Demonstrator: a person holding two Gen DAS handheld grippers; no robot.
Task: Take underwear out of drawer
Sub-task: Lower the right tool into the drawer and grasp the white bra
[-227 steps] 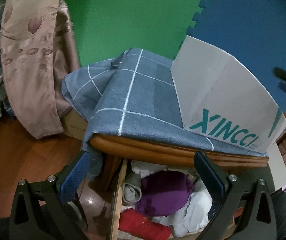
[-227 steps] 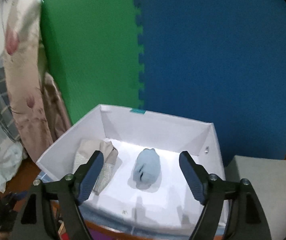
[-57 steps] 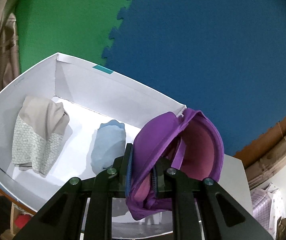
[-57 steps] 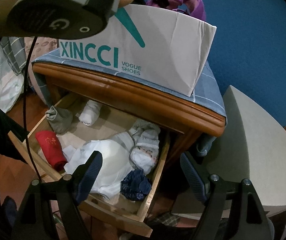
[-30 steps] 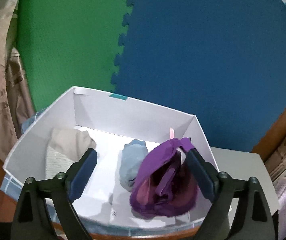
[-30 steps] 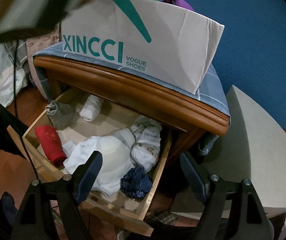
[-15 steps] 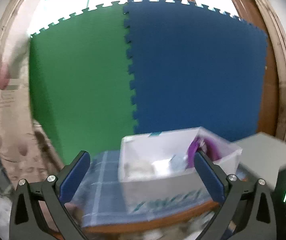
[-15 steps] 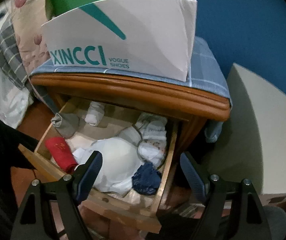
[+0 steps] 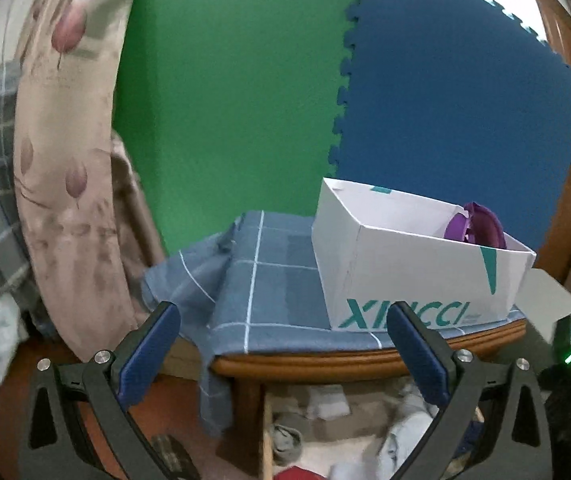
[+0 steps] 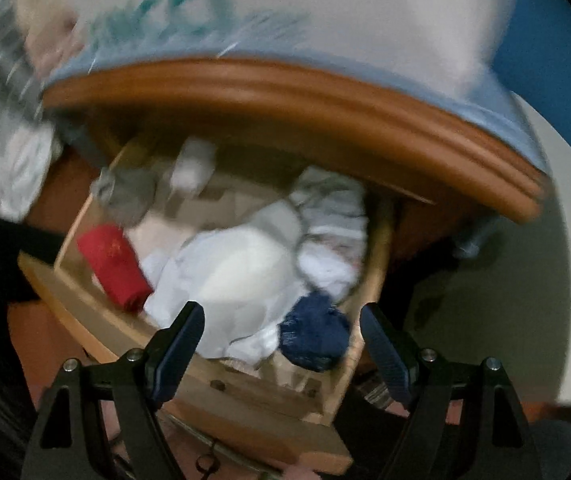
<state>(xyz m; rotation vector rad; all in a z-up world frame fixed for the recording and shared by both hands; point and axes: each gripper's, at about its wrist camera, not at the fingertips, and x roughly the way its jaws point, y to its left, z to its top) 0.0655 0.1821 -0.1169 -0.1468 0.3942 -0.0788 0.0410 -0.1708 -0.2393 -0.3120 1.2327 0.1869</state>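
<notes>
Two claws – left claw [image 9: 281, 340], right claw [image 10: 281, 338] – gaping, one drawer [image 10: 245, 392]

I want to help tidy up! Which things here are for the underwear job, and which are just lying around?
For the job:
open drawer
white underwear
dark blue bundle
white box
purple bra

Just lying about:
blue checked cloth
floral curtain
foam mats

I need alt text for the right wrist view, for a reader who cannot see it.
An open wooden drawer under a nightstand top holds a red roll, a large white garment and a dark blue bundle. The open right hand-held gripper points down at them, empty. The picture is blurred.
</notes>
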